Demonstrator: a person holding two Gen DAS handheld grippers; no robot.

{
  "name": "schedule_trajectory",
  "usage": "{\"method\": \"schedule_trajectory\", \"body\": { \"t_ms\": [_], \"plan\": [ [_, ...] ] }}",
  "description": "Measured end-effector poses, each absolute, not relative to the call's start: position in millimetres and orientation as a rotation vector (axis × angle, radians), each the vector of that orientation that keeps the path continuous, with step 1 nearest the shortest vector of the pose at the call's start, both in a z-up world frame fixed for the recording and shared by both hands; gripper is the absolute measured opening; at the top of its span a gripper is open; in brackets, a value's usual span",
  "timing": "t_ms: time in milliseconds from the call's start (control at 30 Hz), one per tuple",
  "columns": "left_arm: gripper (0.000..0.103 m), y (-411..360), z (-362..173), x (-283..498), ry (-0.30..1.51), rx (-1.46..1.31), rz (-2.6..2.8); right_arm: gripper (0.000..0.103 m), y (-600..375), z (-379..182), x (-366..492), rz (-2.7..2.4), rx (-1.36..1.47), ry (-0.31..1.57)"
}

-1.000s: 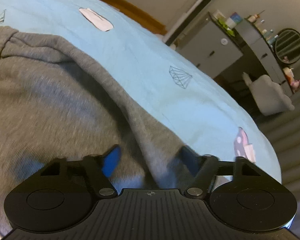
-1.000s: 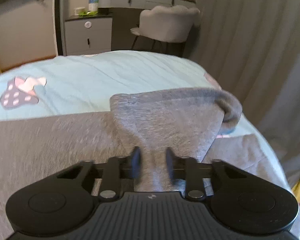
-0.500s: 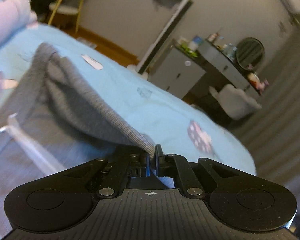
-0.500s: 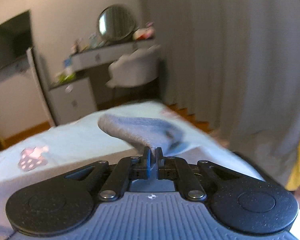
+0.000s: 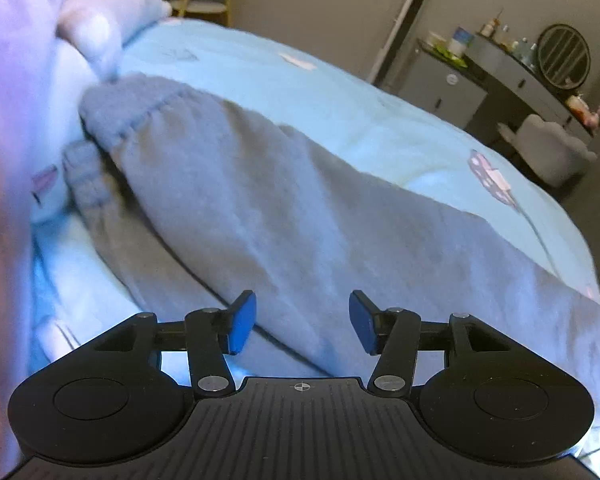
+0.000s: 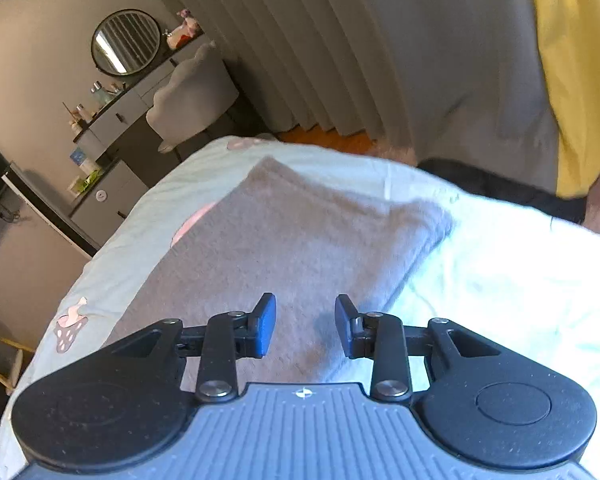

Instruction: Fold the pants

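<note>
1. The grey sweatpants (image 5: 268, 208) lie flat on the light-blue bed sheet (image 5: 340, 112), doubled over on themselves. In the left wrist view their long axis runs from the gathered waistband (image 5: 140, 116) at upper left down to lower right.
2. In the right wrist view the sweatpants (image 6: 300, 240) show a squared folded end, its corner (image 6: 440, 220) toward the person's yellow and grey clothing (image 6: 560, 80).
3. The left claw (image 5: 302, 322) hangs just over the near edge of the sweatpants. Its jaws have just been opening; nothing is pinched between them.
4. The right claw (image 6: 305, 326) sits over the sweatpants, short of that folded end. Its jaws have also just been opening and stand narrower, empty.
5. Judged from this, the waistband end falls to the left claw, the folded end to the right.
</note>
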State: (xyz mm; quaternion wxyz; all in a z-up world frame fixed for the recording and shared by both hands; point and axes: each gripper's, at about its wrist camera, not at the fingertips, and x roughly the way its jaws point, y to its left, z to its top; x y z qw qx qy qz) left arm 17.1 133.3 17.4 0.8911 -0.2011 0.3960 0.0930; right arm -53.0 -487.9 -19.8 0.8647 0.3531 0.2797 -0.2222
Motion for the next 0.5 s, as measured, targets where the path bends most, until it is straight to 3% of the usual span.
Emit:
{"method": "schedule_trajectory", "body": {
  "t_ms": [167,500],
  "plan": [
    [0.063,139,15,13,0.813,-0.42,0.223,0.032,-496,-37,-48,-0.471,0.836,0.632],
    [0.065,184,12,27,0.83,-0.408,0.372,0.033,-502,-37,-60,-0.5,0.849,0.614]
  ]
}}
